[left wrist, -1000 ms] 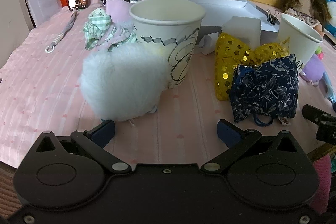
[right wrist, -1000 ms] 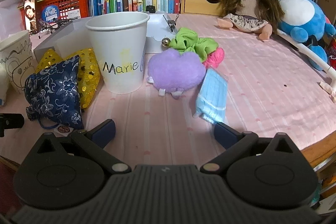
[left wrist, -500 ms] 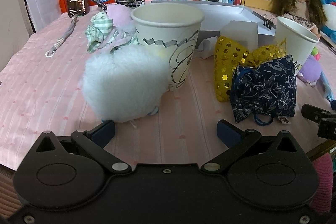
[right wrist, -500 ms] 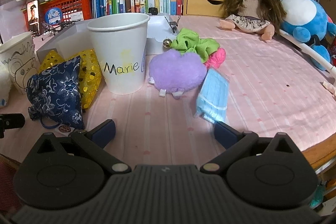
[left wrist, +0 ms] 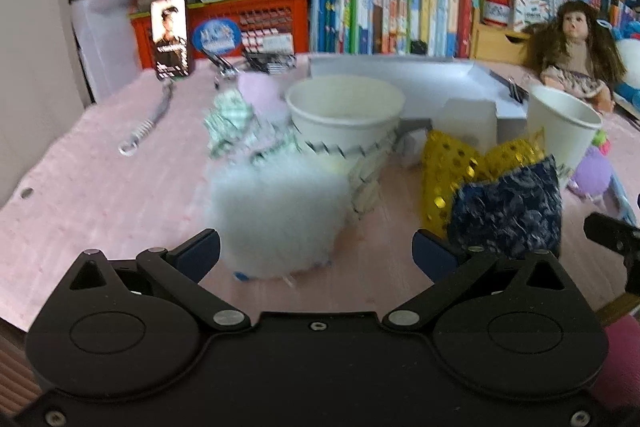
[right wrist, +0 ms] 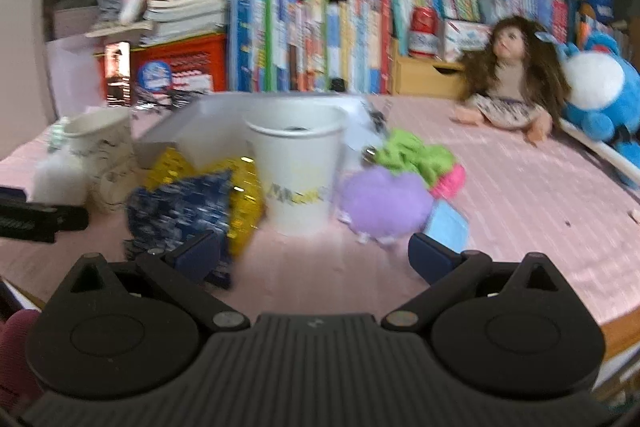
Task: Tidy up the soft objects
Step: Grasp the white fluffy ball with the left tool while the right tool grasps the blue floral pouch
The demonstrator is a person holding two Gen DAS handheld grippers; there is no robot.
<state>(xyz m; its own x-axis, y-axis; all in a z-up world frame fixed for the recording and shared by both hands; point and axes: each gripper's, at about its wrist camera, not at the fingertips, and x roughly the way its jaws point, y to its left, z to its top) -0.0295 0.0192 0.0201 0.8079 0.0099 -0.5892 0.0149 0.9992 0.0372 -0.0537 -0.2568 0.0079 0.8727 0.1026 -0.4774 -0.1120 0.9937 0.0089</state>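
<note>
The white puff [left wrist: 276, 219] lies on the pink bench [left wrist: 100, 195] just ahead of the left hand-held gripper [left wrist: 316, 251], nearer its left finger, touching the doodled cup [left wrist: 344, 119]. That gripper is spread wide and holds nothing. To its right a navy floral pouch [left wrist: 508, 207] leans on a gold sequin pouch [left wrist: 444, 167].

The right hand-held gripper [right wrist: 314, 253] is also spread and empty, held low and level over the bench edge. Its left finger overlaps the navy pouch [right wrist: 180, 207] in the view; contact cannot be told. Ahead stands a white paper cup [right wrist: 298, 171], with a fuzzy purple puff [right wrist: 384, 203] just right of it, a blue mask [right wrist: 446, 223], a green scrunchie [right wrist: 412, 155] and a pink scrunchie [right wrist: 450, 181] beside. Both views are blurred.
</note>
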